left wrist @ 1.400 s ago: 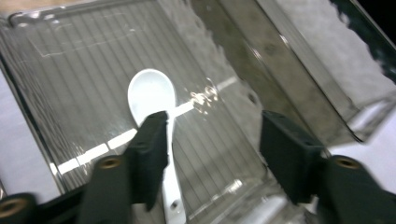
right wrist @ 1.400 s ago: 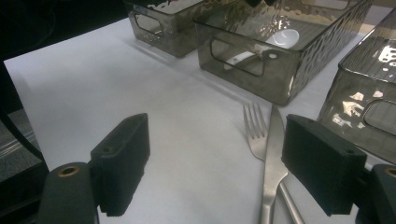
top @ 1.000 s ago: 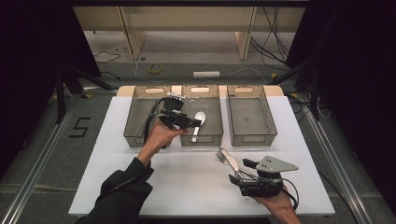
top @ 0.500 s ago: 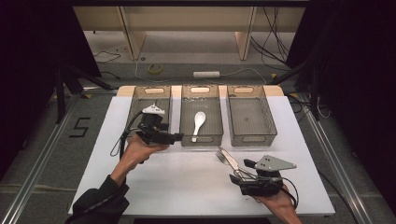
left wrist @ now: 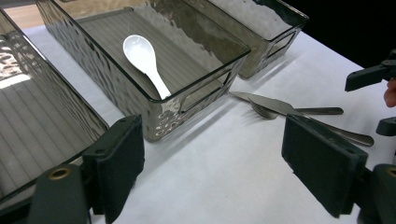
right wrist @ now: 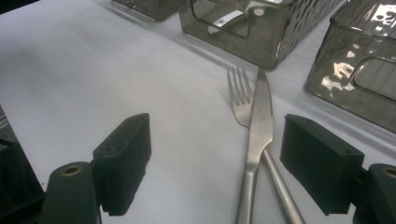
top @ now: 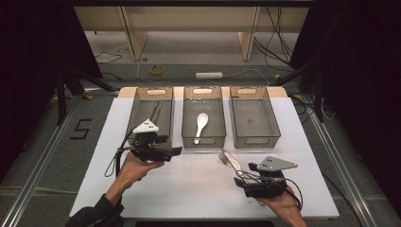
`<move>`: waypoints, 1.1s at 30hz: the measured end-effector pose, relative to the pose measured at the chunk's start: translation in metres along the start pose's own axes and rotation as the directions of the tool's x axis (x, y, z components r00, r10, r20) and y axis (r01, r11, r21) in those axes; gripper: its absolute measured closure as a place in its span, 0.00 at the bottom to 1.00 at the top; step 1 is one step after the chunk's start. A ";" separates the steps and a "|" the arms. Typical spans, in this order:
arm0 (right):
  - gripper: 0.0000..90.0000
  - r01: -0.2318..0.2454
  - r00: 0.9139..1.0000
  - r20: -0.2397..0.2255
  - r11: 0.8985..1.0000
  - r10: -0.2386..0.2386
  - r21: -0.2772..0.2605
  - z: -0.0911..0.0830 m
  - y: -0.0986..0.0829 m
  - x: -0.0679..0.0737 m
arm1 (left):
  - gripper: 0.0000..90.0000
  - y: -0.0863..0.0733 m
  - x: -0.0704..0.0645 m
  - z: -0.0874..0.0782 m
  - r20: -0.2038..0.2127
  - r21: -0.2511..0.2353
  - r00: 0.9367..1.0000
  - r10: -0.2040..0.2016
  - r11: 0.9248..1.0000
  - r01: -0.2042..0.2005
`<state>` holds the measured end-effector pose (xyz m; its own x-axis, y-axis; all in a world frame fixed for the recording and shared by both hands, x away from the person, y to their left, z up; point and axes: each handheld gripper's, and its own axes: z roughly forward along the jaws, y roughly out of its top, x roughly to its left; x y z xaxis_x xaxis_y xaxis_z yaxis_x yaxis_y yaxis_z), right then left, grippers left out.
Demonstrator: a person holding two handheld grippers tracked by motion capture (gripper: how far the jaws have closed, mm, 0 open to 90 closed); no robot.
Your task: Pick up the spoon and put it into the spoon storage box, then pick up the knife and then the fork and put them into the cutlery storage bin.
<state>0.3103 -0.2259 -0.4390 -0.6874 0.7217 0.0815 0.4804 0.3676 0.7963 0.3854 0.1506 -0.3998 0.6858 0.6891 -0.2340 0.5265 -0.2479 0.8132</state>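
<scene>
1. Spoon (top: 201,125) delivery done since a second ago: now lying loose in the middle tray (top: 204,142), bowl toward the table's far edge, handle tip against the tray's near wall.
2. Left gripper (top: 172,151) pulled back out of that tray toward the near-left part of the table (top: 189,189); now hovering just in front of the left tray (top: 142,101), pads wide apart, nothing between them.
3. Right gripper (right wrist: 215,158) unmoved near the near-right corner, pads also spread and empty, aimed at the fork (right wrist: 239,95) and knife (right wrist: 259,126).
4. Likely meaning: one utensil sorted, two left. Fork and knife together on the bare table just in front of the gap between the middle tray and the right tray (top: 253,142), knife laid across the fork's neck, handles toward the right gripper.
5. Room: broad open cloth along the near edge and between the hands, free for either approach. Tight spot at the tray walls just beyond the fork tines.
6. Caution for the next grasp: overlapping handles, so a risk of dragging both pieces at once.
</scene>
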 end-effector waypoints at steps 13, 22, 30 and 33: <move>0.28 -0.011 1.000 -0.005 0.999 0.012 0.038 0.003 -0.002 -0.005 | 0.23 -0.022 0.002 -0.020 0.010 -0.060 1.000 0.007 0.998 -0.006; 0.28 0.000 1.000 -0.003 0.996 0.000 0.090 0.008 -0.003 -0.005 | 0.22 -0.035 0.004 -0.033 0.014 -0.109 1.000 -0.006 0.994 0.008; 0.28 -0.002 1.000 0.002 0.994 0.002 0.113 0.008 -0.005 -0.004 | 0.21 -0.042 0.007 -0.041 0.006 -0.139 0.999 -0.039 0.990 0.040; 0.28 0.004 1.000 0.004 0.992 -0.004 0.126 0.009 -0.005 -0.004 | 0.21 -0.043 0.007 -0.043 0.004 -0.143 0.999 -0.039 0.989 0.039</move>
<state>0.3153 -0.2250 -0.4492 -0.6870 0.7227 0.0758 0.5427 0.4410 0.7149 0.3458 0.1952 -0.4130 0.6669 0.6954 -0.2678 0.4756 -0.1205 0.8714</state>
